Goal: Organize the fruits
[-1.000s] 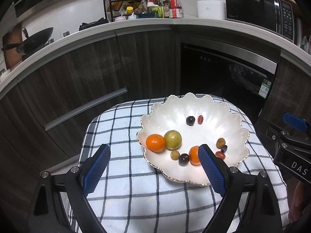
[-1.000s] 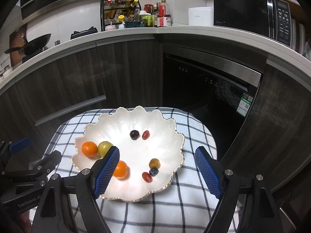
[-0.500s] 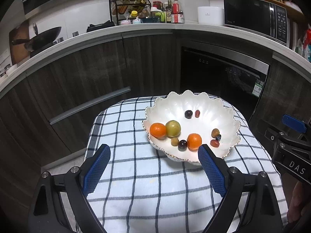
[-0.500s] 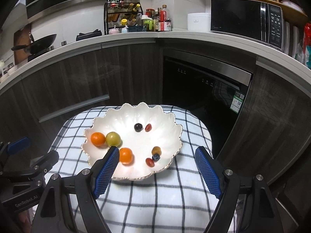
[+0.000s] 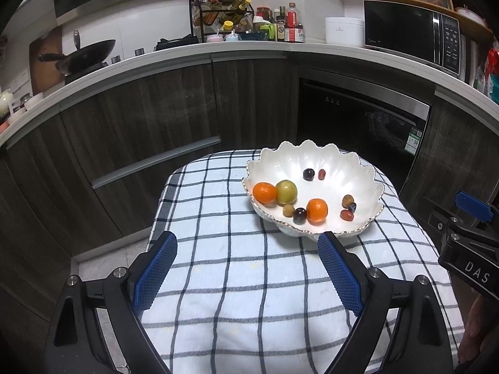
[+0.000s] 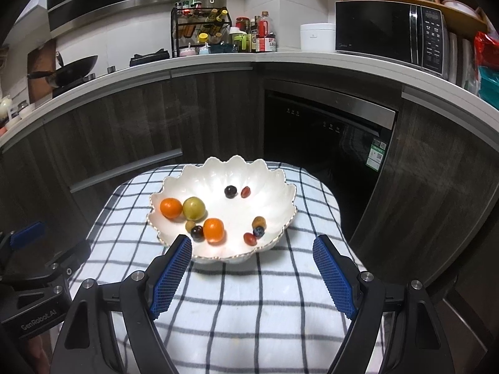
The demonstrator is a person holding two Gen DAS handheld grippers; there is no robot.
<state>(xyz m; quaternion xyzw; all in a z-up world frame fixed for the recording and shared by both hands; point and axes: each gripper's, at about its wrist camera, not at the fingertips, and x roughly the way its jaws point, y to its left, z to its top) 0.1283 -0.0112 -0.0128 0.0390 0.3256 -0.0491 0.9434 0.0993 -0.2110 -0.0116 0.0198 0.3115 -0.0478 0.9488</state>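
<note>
A white scalloped bowl [image 5: 330,159] [image 6: 218,171] stands on the far part of a checked cloth [image 5: 243,268] [image 6: 249,296]. In it lie two oranges [image 5: 264,192] [image 6: 213,230], a green fruit [image 5: 286,191] [image 6: 193,208], dark grapes [image 5: 308,173] [image 6: 230,191] and several small red and brown fruits. My left gripper [image 5: 246,249] is open and empty, held back from the bowl's near left. My right gripper [image 6: 252,254] is open and empty, just short of the bowl's near rim.
The cloth covers a small table in front of dark kitchen cabinets [image 5: 156,118] and a built-in oven [image 6: 327,131]. A counter behind holds a spice rack [image 5: 221,18], a wok [image 5: 84,53] and a microwave [image 6: 389,31]. The other gripper shows at each view's edge [image 5: 471,249] [image 6: 34,280].
Both grippers have pulled back and away from the bowl, which now looks smaller and farther off. Both stay open and empty. The fruits have not moved.
</note>
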